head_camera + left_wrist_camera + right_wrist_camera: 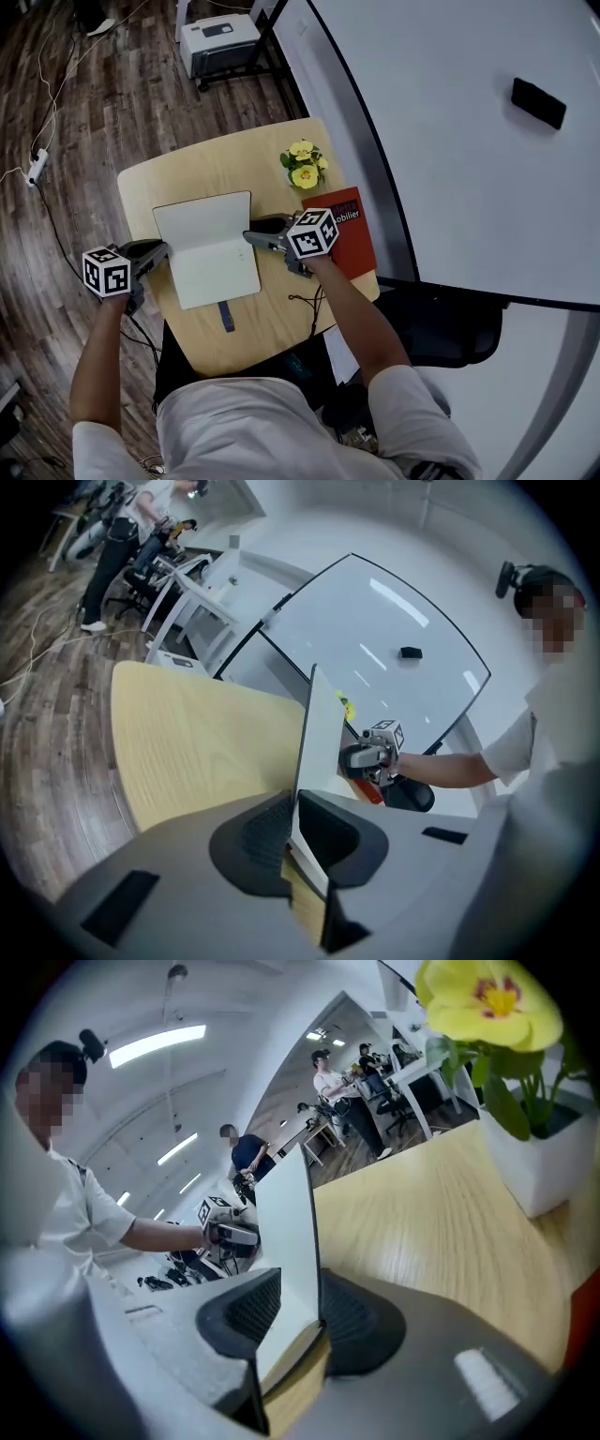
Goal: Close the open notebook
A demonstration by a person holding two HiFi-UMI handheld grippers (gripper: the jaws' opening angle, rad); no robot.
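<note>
**Both grippers clamp the open notebook**

Head view: the notebook lies open in the middle of a pale wooden bench, above a dark plank floor. The left hand-held gripper pinches its left edge and the right hand-held gripper its right edge. A potted yellow flower and a red book sit nearby. A large white table stands alongside.

Left gripper view: the jaws press a thin leaf.

Right gripper view: the jaws grip a thicker stack of pages. People sit at desks behind.
</note>
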